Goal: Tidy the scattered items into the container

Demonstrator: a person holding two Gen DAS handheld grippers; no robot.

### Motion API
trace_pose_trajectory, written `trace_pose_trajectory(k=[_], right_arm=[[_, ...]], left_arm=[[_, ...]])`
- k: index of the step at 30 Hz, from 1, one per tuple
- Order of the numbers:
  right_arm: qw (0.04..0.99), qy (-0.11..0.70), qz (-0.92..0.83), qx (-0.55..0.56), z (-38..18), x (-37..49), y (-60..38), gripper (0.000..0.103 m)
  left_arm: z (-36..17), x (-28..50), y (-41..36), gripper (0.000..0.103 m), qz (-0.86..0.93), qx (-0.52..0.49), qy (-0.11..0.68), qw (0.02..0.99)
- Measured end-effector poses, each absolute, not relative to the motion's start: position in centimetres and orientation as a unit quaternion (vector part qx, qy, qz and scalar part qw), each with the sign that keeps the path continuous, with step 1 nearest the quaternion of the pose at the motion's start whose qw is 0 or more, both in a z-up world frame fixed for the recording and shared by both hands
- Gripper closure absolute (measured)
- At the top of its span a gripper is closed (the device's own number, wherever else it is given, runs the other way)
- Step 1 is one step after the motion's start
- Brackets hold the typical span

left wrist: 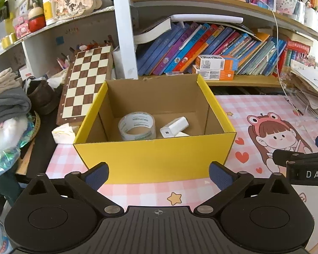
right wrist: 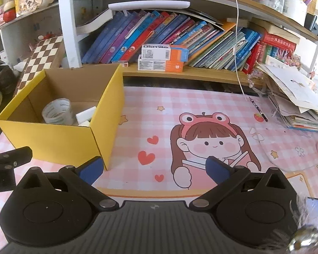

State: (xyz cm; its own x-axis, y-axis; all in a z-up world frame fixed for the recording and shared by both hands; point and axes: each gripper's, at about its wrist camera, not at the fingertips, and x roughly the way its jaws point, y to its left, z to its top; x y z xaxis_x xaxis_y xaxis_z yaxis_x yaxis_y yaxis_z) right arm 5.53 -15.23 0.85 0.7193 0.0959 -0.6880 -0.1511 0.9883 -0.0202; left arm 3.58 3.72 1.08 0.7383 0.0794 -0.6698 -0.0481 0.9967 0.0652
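Tape roll (left wrist: 137, 127) and white charger (left wrist: 174, 127) inside yellow box (left wrist: 154, 160); both hand-held grippers (left wrist: 159, 174) (right wrist: 153, 169) wide apart, empty

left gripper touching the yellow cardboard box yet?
Apart. In the left wrist view the left gripper is open, its blue pads either side of the yellow cardboard box; pink checked mat shows between the left pad and the box's front wall.

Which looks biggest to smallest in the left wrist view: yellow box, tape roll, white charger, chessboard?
1. yellow box, nearest the camera
2. chessboard, farther back, so its true size is unsure
3. tape roll
4. white charger, close to the roll in apparent size
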Motion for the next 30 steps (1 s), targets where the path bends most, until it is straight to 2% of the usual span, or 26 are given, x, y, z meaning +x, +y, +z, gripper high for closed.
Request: trace_pose_trajectory(k=[30], right_arm=[[0.921,0.380,0.071,-0.051,0.0,5.7,-15.8,0.000]], left_arm=[[-0.2,4.0,2.7,0.000,0.032,0.007,0.390,0.920]])
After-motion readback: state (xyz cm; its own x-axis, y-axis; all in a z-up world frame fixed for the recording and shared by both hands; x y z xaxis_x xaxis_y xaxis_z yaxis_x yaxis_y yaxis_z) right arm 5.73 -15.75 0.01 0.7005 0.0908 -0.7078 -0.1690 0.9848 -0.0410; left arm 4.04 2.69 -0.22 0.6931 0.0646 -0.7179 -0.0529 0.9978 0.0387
